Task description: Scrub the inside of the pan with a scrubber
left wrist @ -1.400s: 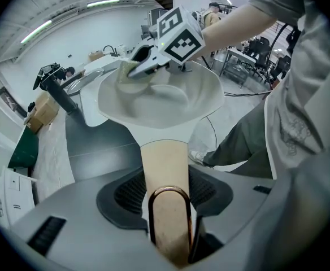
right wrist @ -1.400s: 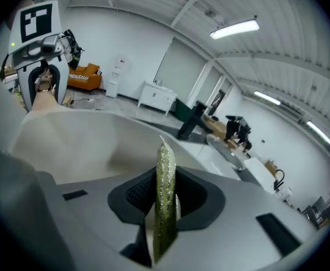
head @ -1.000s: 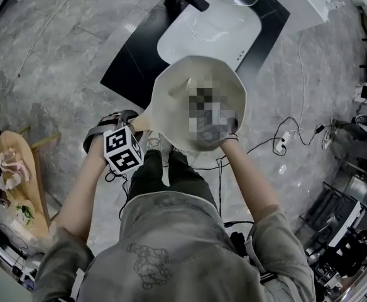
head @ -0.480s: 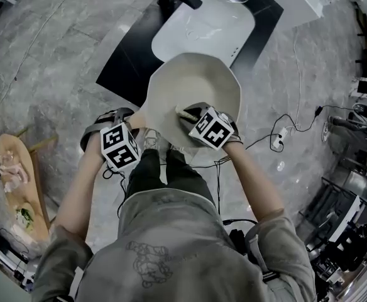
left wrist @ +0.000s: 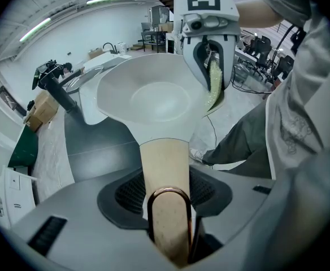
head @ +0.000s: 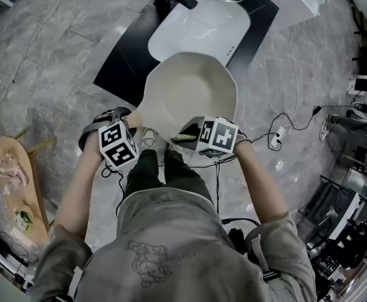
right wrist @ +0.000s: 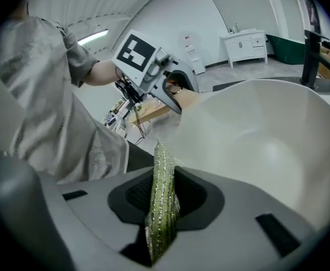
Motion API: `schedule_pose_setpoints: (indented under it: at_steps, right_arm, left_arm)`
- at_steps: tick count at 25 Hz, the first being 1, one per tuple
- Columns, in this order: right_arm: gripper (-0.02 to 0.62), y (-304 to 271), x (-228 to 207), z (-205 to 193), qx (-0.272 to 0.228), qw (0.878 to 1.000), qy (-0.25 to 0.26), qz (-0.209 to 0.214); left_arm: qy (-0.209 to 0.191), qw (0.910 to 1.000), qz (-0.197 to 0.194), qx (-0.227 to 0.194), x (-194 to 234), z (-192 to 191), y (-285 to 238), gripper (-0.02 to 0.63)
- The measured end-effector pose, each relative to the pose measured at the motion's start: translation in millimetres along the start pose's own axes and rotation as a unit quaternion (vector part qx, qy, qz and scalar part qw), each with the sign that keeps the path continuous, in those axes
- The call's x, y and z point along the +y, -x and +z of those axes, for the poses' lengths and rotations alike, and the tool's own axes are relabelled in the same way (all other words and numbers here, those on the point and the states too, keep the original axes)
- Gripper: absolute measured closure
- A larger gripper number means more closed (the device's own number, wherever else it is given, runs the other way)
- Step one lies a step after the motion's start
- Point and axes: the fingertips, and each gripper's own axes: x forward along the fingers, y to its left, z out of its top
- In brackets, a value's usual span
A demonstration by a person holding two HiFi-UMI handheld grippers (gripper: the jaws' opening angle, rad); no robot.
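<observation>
- Cream-white pan (head: 193,90) fills the middle of the head view much as it did half a second ago, but the right gripper (head: 193,137) no longer sits over the near-right part of its inside. It has drawn back toward the person and is now at the near rim.
- With it the scrubber (right wrist: 163,208) has left the pan's inner surface. Its tip now lies at the rim's near edge, and whether it presses there is unclear.
- Left gripper (left wrist: 168,230) is where it was in the earlier head views, with its hold unchanged.
- Pan's long axis runs from lower left to upper right in the head view. The wooden handle (left wrist: 162,168) points back toward the person's left side, and the round bowl points away toward the white basin (head: 196,27) set in a black counter (head: 124,61).
- Its open side faces up toward the head camera, and it is held in the air above the grey marble floor (head: 45,55).
- Left jaws are clamped on the end of the handle, beside its copper-coloured hanging loop (left wrist: 168,199).
- Right jaws are pinched on the thin green, glittery scrubber, which is seen edge-on and stands straight out from between them.
</observation>
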Motion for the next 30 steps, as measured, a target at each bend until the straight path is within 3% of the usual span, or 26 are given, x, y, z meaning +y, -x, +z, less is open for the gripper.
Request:
schedule_pose_setpoints:
  at_steps: [5,7,9,13,16,24,30]
  right_arm:
    - [0.512,32,19,13,-0.027,0.999,0.019,0.014]
    - [0.512,48,15,23,-0.044,0.998,0.033,-0.018]
    - [0.512,63,-4,35,-0.054,0.993,0.062,-0.089]
    - [0.512,97,-58,48,-0.039,0.954,0.142,-0.262]
    - [0.512,109,-89,57,-0.013,0.918,0.203,-0.34]
    - [0.512,102,-152,61,0.087,0.84,0.332,-0.421]
    - [0.512,94,-187,55,0.114,0.82,0.331,-0.452]
  left_arm:
    - [-0.003,1.0,0.001,0.0,0,1,0,0.408]
    - [-0.005,1.0,0.0,0.0,1,0,-2,0.408]
    - [-0.004,1.0,0.002,0.002,2,-2,-1,0.408]
    - [-0.001,1.0,0.003,0.001,0,1,2,0.408]
    - [-0.001,1.0,0.003,-0.002,0,3,2,0.408]
    - [0.006,1.0,0.0,-0.008,0,3,1,0.413]
    - [0.01,0.9999,-0.001,-0.011,-1,2,-1,0.417]
